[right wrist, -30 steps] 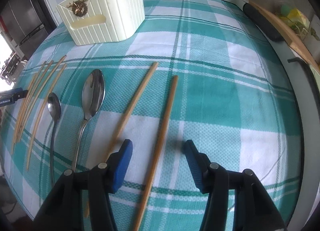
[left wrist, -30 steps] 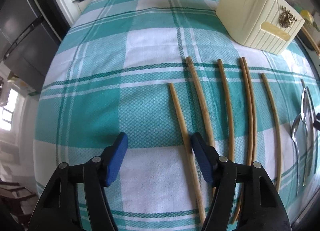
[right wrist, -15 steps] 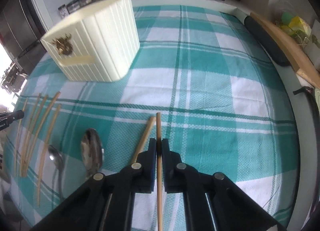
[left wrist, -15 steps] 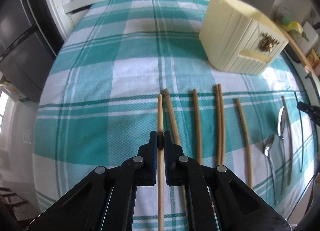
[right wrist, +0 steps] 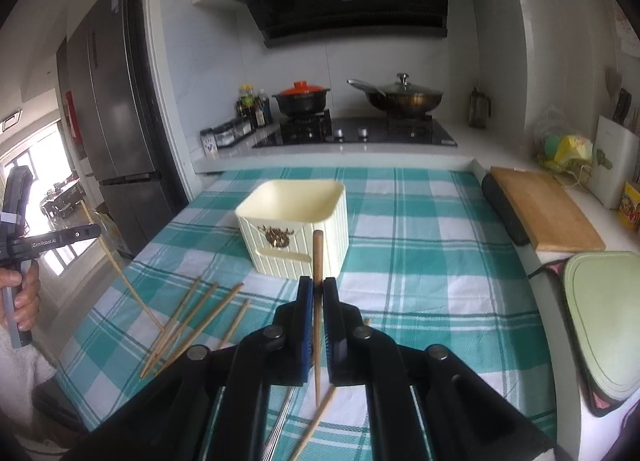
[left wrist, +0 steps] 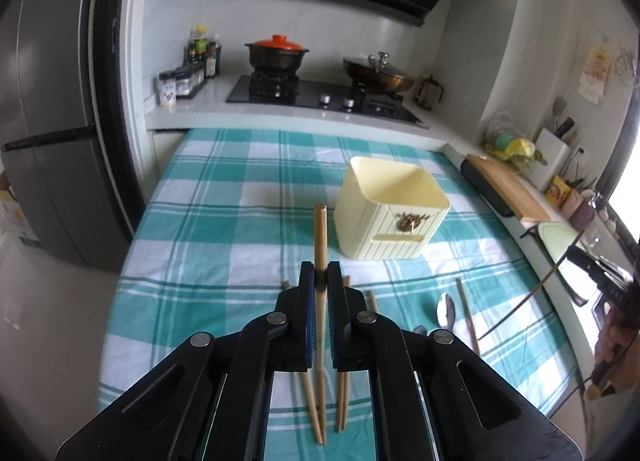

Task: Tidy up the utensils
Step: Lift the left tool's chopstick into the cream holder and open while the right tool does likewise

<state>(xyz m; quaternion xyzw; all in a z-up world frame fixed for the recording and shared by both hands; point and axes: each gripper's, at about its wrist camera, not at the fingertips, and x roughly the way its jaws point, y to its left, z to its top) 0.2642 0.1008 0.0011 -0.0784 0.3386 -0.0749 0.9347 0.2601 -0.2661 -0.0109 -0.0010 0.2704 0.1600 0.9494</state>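
Note:
My left gripper (left wrist: 320,275) is shut on a wooden chopstick (left wrist: 320,237), lifted above the table and pointing toward the cream utensil holder (left wrist: 390,213). My right gripper (right wrist: 317,288) is shut on another chopstick (right wrist: 318,257), also lifted, just in front of the holder (right wrist: 296,229). The holder stands upright and looks empty. Several chopsticks (right wrist: 192,317) lie on the checked cloth at the left in the right wrist view. Two spoons (left wrist: 444,307) lie right of my left gripper.
The table has a teal-and-white checked cloth (right wrist: 420,261). A stove with a black pot (right wrist: 302,99) and a wok (right wrist: 404,97) stands behind. A wooden cutting board (right wrist: 540,213) and a pale green board (right wrist: 604,317) lie at the right. A fridge (left wrist: 52,121) stands left.
Both grippers closed on chopsticks and lifted them off the cloth; the views tilted up from the table to face the holder and stove.

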